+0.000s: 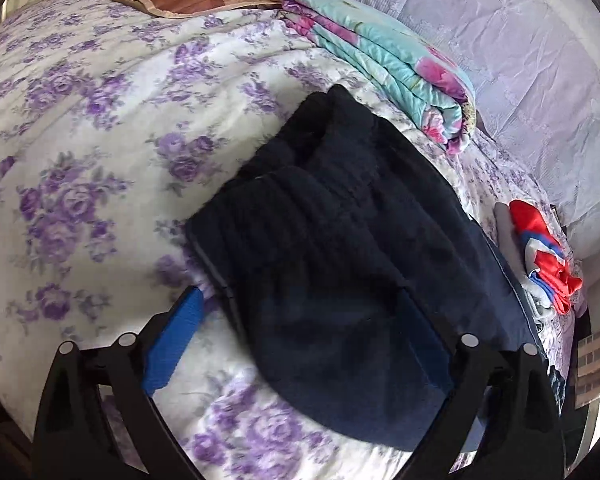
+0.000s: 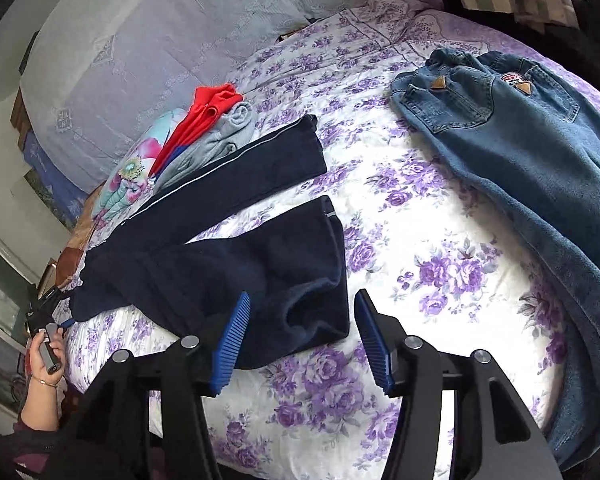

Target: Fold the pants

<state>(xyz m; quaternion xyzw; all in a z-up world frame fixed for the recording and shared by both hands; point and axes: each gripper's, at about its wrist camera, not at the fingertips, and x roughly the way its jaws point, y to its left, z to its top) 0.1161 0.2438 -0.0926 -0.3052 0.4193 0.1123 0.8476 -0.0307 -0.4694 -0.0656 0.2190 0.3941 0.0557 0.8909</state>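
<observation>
On the floral bedspread [image 2: 420, 240], navy pants [image 2: 260, 248], left gripper [image 1: 300, 344] and right gripper [image 2: 300, 336] released, jeans [image 2: 520, 140] patch unreadable

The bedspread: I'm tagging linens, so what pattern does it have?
The bedspread is white with purple roses, clearest in the right wrist view.

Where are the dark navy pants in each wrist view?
Left wrist: navy pants fill the centre, reaching between the gripper's fingers.
Right wrist: navy pants lie left of centre.
Shared landmark: the red garment beside them.
</observation>
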